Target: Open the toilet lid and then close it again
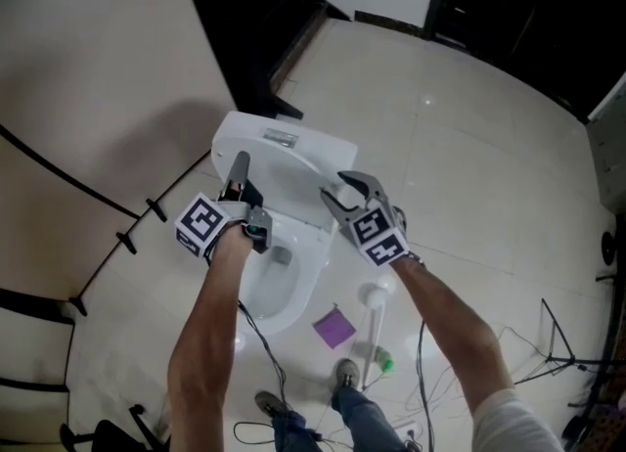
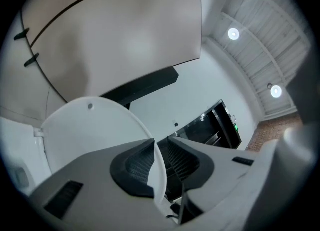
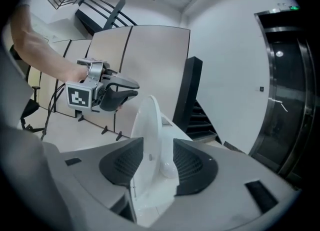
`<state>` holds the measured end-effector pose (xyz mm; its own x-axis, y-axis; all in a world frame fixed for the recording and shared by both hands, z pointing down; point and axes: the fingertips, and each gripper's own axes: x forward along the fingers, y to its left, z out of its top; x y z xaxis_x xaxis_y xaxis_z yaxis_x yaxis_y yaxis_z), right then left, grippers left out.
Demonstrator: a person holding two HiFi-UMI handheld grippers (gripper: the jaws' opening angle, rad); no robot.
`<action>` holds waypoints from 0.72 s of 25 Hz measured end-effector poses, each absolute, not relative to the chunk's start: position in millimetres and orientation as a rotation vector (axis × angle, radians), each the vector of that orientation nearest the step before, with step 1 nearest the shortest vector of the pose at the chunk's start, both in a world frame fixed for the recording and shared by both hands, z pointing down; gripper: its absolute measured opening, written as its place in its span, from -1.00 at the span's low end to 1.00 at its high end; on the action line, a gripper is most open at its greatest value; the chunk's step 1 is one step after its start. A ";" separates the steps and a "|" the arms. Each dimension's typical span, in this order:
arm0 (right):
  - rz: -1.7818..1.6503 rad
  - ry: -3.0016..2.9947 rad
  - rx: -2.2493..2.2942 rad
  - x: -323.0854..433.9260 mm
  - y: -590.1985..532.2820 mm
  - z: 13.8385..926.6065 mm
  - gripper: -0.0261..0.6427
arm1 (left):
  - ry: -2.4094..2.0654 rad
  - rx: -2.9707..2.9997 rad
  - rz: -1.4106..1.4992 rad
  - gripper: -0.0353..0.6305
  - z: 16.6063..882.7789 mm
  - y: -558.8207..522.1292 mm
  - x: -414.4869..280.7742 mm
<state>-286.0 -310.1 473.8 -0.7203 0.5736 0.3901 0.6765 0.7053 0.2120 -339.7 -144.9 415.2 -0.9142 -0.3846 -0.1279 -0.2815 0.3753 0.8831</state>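
Standing raised over the bowl (image 1: 284, 293), the toilet lid (image 3: 150, 120) is thin, smooth white plastic with a rounded outline. The left gripper (image 2: 161, 139) has its ribbed dark pads slightly apart with the lid's rim between them and a gap on one side, not squeezed. The right gripper (image 3: 158, 140) is wider, astride the opposite rim and clear on both sides. The tile floor (image 1: 469, 147) is glossy and pale. By the bowl lie a purple square (image 1: 334, 327), a white brush (image 1: 373, 295) and black cables (image 1: 262, 342). A beige panel wall (image 1: 88, 68) stands close on the left.
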 end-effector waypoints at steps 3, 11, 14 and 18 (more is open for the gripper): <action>-0.494 -2.694 -0.990 -264.7 -317.6 423.9 -0.39 | -2.631 0.712 -1.441 -0.68 377.7 -132.1 -300.8; -0.457 -2.829 -1.107 -131.3 -287.8 278.3 -0.39 | -2.964 1.086 -0.405 -0.68 229.6 -112.8 -119.9; -0.452 -2.819 -1.169 -78.0 -264.4 256.4 -0.39 | -2.986 1.122 -0.170 -0.68 201.1 -95.0 -56.7; -0.351 -2.778 -1.211 -7.4 -234.6 251.4 -0.39 | -2.982 1.111 -0.010 -0.68 199.5 -63.8 18.8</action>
<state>-7.4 -234.6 251.4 -0.6814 0.7110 0.1735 0.7318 0.6591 0.1732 18.8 -63.8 199.5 -0.7557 -0.6537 -0.0405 -0.6540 0.7565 -0.0087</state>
